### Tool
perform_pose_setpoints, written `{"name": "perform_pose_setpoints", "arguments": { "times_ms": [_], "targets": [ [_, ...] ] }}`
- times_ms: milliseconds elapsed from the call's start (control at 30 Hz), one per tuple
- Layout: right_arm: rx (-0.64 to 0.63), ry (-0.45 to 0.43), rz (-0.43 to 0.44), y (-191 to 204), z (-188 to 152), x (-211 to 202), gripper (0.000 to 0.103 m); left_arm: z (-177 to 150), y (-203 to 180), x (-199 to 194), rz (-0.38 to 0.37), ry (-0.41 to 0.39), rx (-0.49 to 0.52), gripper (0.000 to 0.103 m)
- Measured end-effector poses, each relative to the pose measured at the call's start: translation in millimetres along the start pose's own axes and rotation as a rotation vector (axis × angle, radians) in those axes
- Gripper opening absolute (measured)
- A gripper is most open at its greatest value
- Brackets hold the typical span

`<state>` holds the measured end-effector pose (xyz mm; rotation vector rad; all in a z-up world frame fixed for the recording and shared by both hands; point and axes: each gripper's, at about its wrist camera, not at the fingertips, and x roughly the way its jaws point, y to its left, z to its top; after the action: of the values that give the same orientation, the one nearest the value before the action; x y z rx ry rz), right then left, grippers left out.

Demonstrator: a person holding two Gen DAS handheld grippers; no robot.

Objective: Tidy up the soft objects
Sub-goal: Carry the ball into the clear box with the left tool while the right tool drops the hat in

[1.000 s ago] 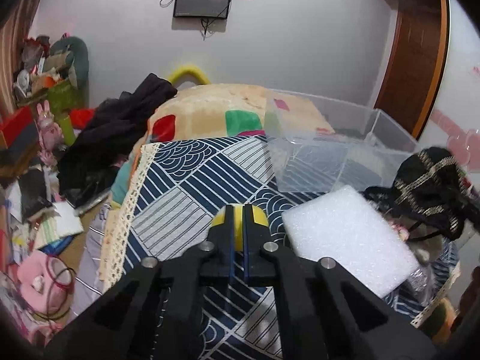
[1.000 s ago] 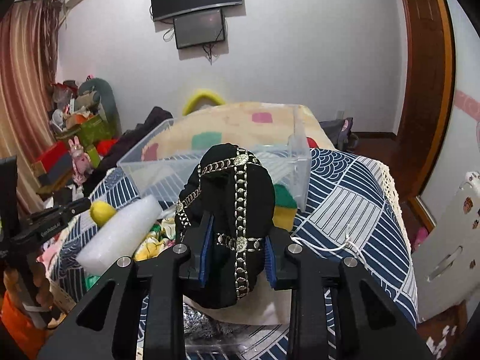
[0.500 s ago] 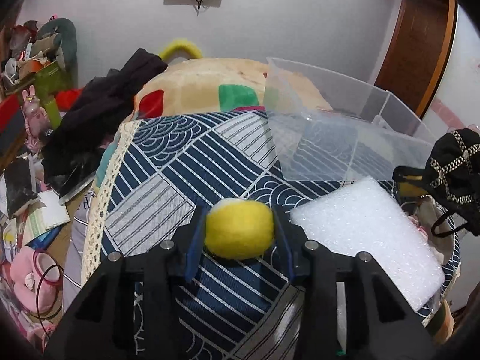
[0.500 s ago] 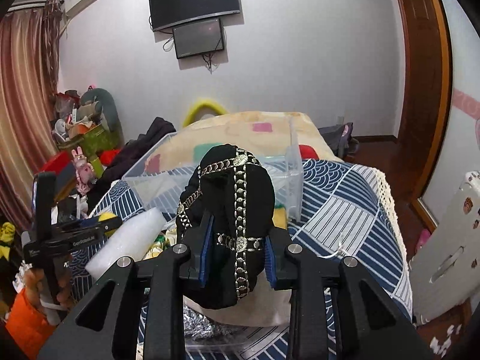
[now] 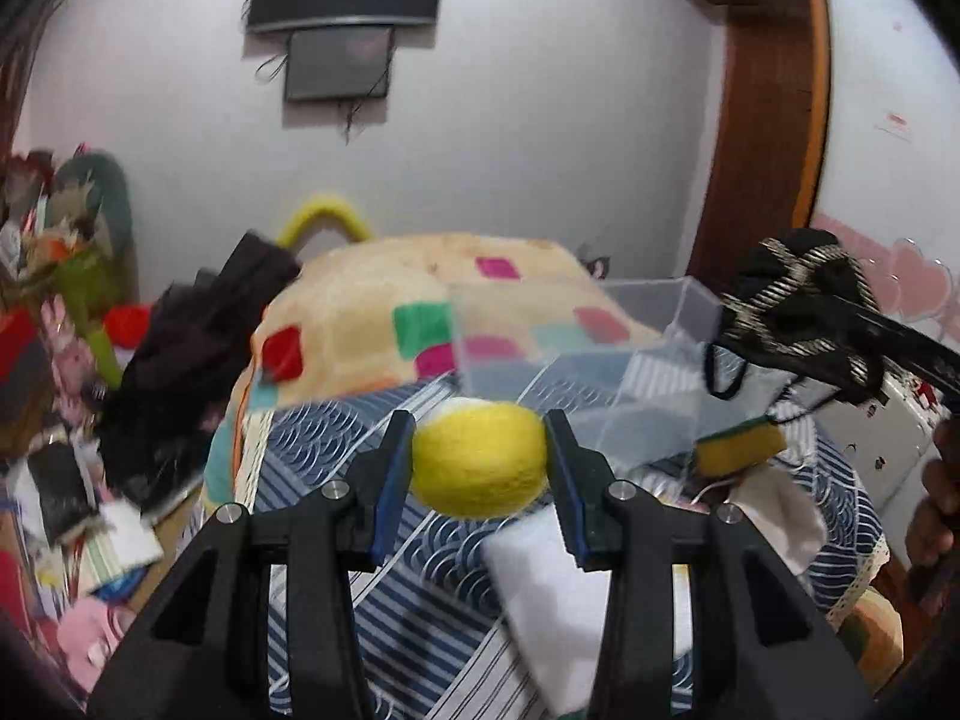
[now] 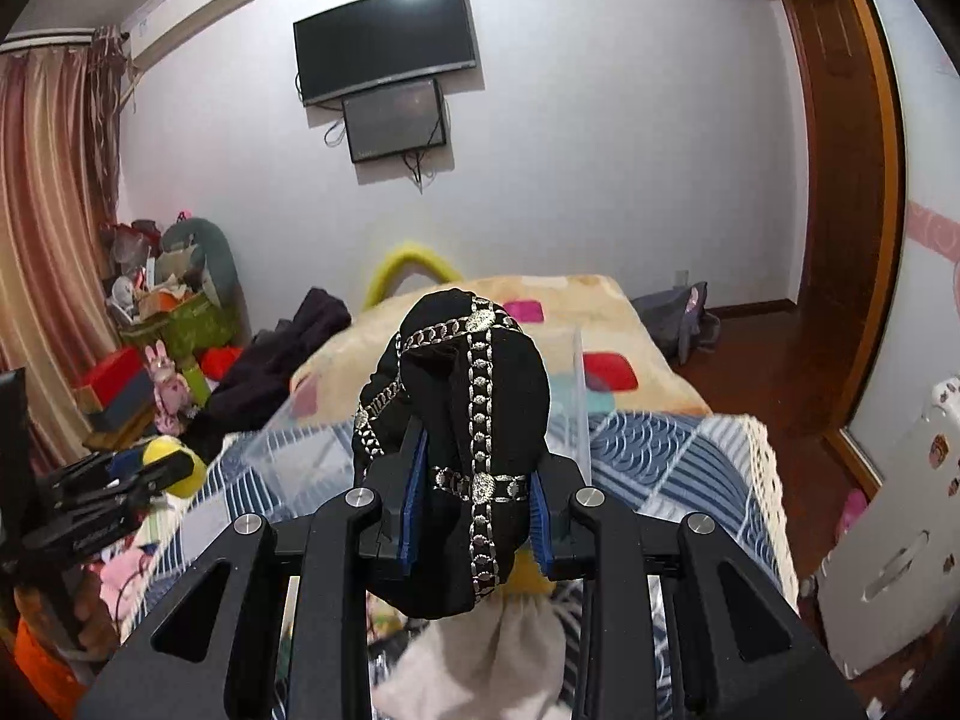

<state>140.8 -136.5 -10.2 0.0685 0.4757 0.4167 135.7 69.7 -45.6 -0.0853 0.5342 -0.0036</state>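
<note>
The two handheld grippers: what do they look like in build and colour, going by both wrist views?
Both look alike. The left gripper and right gripper are matte black, angular frames with triangular cut-outs and round silver screw heads. Each finger carries a blue pad on its inner face. Seen side-on from the right wrist view, the left gripper bears small white lettering, too blurred to read. No cables or sleeves show.

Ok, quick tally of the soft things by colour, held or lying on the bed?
Yellow: 2, the ball in the left gripper and the sponge
Black: 1, the hat in the right gripper
White: 2, the foam pad and the cloth
Total: 5
</note>
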Motion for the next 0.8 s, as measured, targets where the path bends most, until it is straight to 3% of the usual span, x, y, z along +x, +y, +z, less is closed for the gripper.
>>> {"name": "perform_pose_setpoints", "arguments": {
  "times_ms": [167, 300, 567, 800],
  "targets": [
    [-0.002, -0.043, -0.003, 2.6, 17.1, 6.6, 0.026, 19.8, -14.2, 8.4, -0.051, -0.035, 0.037, 0.043],
    [-0.011, -0.031, -0.003, 8.1, 19.9, 21.1, 0.026, 31.2, -15.7, 34.8, -0.070, 0.002, 0.050, 0.043],
    [0.015, 0.074, 0.014, 11.3, 11.7, 63.2, 0.026, 41.3, -17.4, 80.6, -0.069, 0.093, 0.046, 0.043],
    [-0.048, 0.184, 0.014, 17.7, 0.4, 89.6, 0.026, 35.1, -28.8, 108.6, -0.057, 0.155, 0.099, 0.043]
  ]
}}
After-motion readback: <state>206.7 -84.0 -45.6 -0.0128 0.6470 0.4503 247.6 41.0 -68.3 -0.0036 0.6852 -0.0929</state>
